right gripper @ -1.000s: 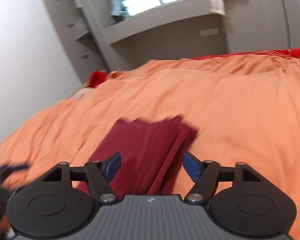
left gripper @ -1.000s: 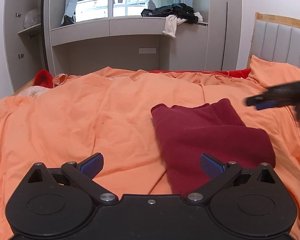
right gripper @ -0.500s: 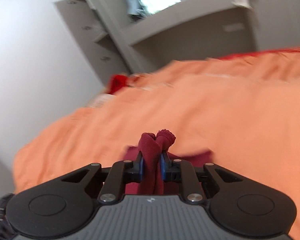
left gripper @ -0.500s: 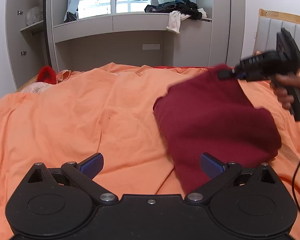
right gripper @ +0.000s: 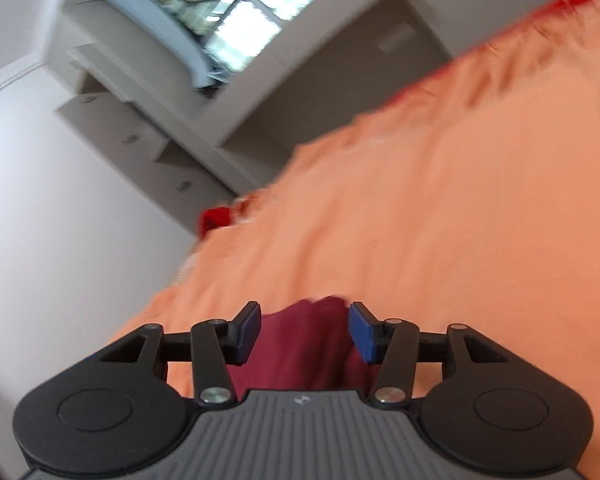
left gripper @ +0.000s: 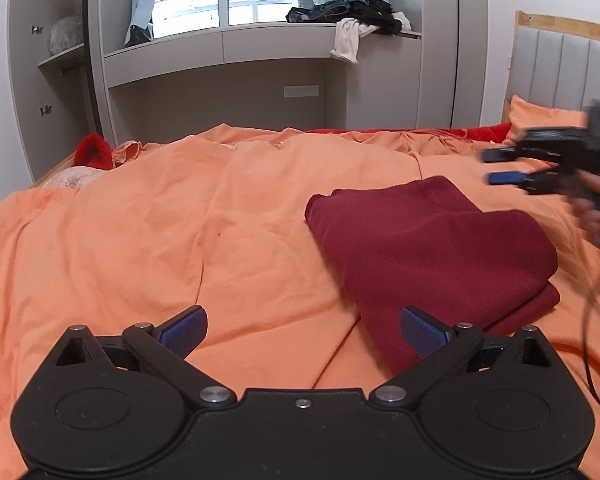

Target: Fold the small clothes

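With the right gripper (right gripper: pixel 305 332) opening clear of the folded maroon garment (left gripper: pixel 428 252) at frame right (left gripper (left gripper: pixel 302 330) spread, empty), a trailing finger may snag and unfold the top layer.

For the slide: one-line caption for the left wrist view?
Folded maroon garment lies on the orange bedspread; left gripper open near it, right gripper opening, clear of the cloth.

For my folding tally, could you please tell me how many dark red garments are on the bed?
1: a folded maroon garment lies on the orange duvet, right of centre. Others may be hidden.
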`<state>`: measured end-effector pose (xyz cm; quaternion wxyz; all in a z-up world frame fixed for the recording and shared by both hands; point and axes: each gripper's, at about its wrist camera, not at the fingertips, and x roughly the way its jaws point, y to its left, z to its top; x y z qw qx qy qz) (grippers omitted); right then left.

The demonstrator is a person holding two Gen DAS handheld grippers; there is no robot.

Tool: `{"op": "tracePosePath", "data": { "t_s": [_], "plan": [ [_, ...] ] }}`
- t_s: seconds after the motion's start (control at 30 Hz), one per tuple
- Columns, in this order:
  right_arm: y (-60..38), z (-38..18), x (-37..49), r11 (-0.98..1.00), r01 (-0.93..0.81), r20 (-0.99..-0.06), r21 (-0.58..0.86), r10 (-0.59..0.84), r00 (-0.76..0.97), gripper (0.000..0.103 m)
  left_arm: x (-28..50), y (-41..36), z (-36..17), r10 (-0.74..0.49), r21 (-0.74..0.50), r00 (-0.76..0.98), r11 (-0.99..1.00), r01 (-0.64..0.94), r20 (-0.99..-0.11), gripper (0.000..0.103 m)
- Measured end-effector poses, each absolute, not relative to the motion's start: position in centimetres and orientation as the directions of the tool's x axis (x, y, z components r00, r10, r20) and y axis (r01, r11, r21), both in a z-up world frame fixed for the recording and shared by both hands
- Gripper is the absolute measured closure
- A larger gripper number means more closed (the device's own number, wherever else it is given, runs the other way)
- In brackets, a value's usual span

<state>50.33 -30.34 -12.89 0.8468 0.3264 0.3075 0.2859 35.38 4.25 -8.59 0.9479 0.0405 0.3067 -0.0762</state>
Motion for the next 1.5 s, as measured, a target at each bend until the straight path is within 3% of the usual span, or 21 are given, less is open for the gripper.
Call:
{"op": "tracePosePath", "data": {
  "t_s": [0.13, 0.3, 0.4, 0.47, 0.5, 0.53, 0.67, 0.77, 0.9, 1.0, 1.07, 1.1, 1.13, 1.27, 1.4, 1.47, 1.5],
  "plan": [
    [-29.2, -11.7, 44.1, 0.604, -0.37, -0.337, 0.706, 0.746, 0.574, 0.049, 35.2, 4.2, -8.2, -0.12, 0.024, 0.808, 0.986, 0.164, -0.577, 0.001],
    [-27.7, -13.5, 41.5, 0.582, -0.36, -0.356, 0.729, 0.771, 0.528, 0.052, 34.6, 3.8, -7.7, -0.127, 0.029, 0.818, 0.985, 0.172, -0.561, 0.001],
    [-26.3, -13.7, 40.4, 0.543, -0.41, -0.329, 0.732, 0.81, 0.486, 0.062, 34.3, 3.6, -7.6, -0.127, 0.034, 0.822, 0.984, 0.176, -0.555, 0.001],
    [-25.0, -13.8, 40.6, 0.586, -0.434, -0.391, 0.684, 0.797, 0.461, 0.066, 34.4, 3.6, -7.6, -0.135, 0.028, 0.821, 0.983, 0.18, -0.554, 0.001],
    [-24.5, -13.9, 40.6, 0.622, -0.421, -0.437, 0.661, 0.774, 0.458, 0.072, 34.4, 3.7, -7.6, -0.137, 0.027, 0.82, 0.983, 0.182, -0.555, 0.001],
    [-24.4, -14.3, 40.8, 0.634, -0.398, -0.46, 0.663, 0.765, 0.451, 0.086, 34.5, 3.6, -7.6, -0.136, 0.029, 0.819, 0.983, 0.183, -0.557, 0.001],
    [-25.2, -12.9, 39.5, 0.522, -0.388, -0.343, 0.759, 0.828, 0.444, 0.095, 34.7, 3.7, -7.7, -0.134, 0.034, 0.815, 0.982, 0.185, -0.564, 0.001],
    [-25.6, -12.4, 38.8, 0.423, -0.366, -0.249, 0.829, 0.865, 0.435, 0.096, 34.9, 3.8, -7.8, -0.136, 0.032, 0.809, 0.982, 0.188, -0.572, 0.001],
    [-24.7, -15.8, 38.8, 0.56, -0.328, -0.414, 0.761, 0.808, 0.419, 0.096, 35.1, 3.7, -7.9, -0.143, 0.024, 0.802, 0.981, 0.192, -0.58, 0.001],
    [-25.7, -17.5, 38.4, 0.526, -0.303, -0.382, 0.795, 0.821, 0.424, 0.093, 35.1, 3.6, -8.0, -0.142, 0.034, 0.8, 0.98, 0.198, -0.582, 0.001],
    [-27.1, -17.1, 38.1, 0.465, -0.287, -0.333, 0.837, 0.85, 0.408, 0.067, 35.2, 3.8, -8.0, -0.139, 0.034, 0.799, 0.98, 0.195, -0.585, 0.001],
    [-28.0, -16.7, 37.9, 0.422, -0.3, -0.293, 0.855, 0.872, 0.392, 0.046, 35.1, 3.9, -8.0, -0.139, 0.031, 0.799, 0.981, 0.194, -0.585, 0.001],
    [-29.0, -15.8, 37.4, 0.415, -0.324, -0.274, 0.85, 0.874, 0.401, 0.041, 35.1, 4.0, -8.0, -0.139, 0.03, 0.8, 0.981, 0.192, -0.584, 0.001],
    [-32.4, -11.3, 37.4, 0.539, -0.392, -0.291, 0.745, 0.792, 0.536, 0.051, 34.9, 3.8, -7.9, -0.135, 0.036, 0.808, 0.981, 0.189, -0.573, 0.001],
    [-31.0, -8.4, 42.8, 0.704, -0.338, -0.349, 0.625, 0.639, 0.686, 0.037, 34.9, 3.3, -8.0, -0.15, 0.022, 0.806, 0.98, 0.198, -0.572, 0.001],
    [-29.2, -8.6, 46.2, 0.781, -0.28, -0.42, 0.559, 0.558, 0.716, 0.047, 34.8, 3.1, -7.9, -0.166, 0.007, 0.806, 0.978, 0.207, -0.569, 0.001],
    [-28.1, -9.2, 47.7, 0.801, -0.251, -0.457, 0.543, 0.533, 0.712, 0.06, 34.7, 3.0, -7.9, -0.172, 0.003, 0.805, 0.977, 0.211, -0.568, 0.001]
  ]
}}
